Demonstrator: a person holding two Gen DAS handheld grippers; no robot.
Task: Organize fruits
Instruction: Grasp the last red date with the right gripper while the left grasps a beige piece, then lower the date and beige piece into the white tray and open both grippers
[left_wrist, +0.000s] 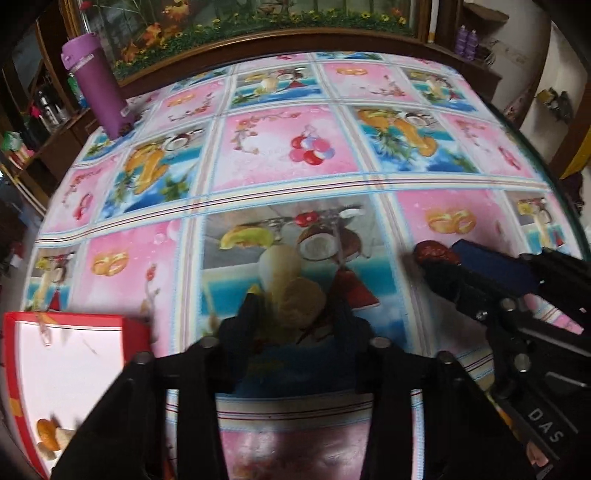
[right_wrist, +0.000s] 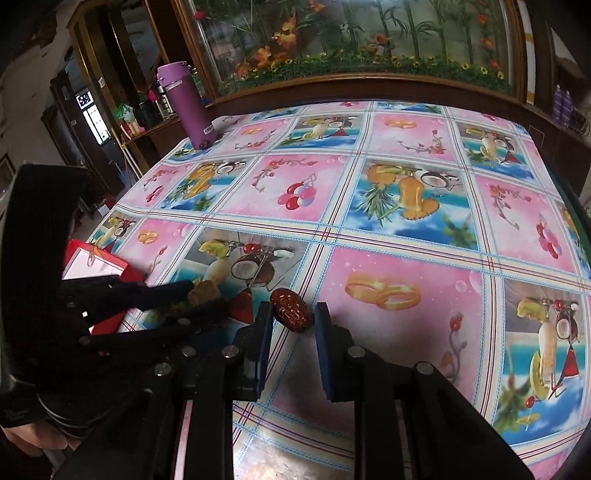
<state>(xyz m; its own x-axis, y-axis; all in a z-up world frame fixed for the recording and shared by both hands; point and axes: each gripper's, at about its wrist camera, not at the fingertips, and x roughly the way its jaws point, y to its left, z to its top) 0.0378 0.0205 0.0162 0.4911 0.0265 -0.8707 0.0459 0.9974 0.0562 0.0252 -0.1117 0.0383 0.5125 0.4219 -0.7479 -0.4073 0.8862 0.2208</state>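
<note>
**Two grippers, two pieces of fruit on the printed cloth**

While the right gripper (right_wrist: 293, 314) stands wide, its blue-padded fingers flank a wrinkled, glossy dark-red date (right_wrist: 290, 306) lying on the tablecloth (right_wrist: 406, 258); whether either pad touches it cannot be told; the left gripper (left_wrist: 297, 306) has its black fingers set narrowly around a tan, rough, rounded fruit piece (left_wrist: 301, 301), blurred, so the grip itself is unclear; the cloth is shiny plastic, printed in pink and blue squares; only the left view shows inside the red box (left_wrist: 22, 369) at eight o'clock, where orange segments (left_wrist: 50, 437) lie on its white floor, partly cut off by the gripper; a smooth purple bottle (right_wrist: 190, 107) stands upright at eleven o'clock.
</note>
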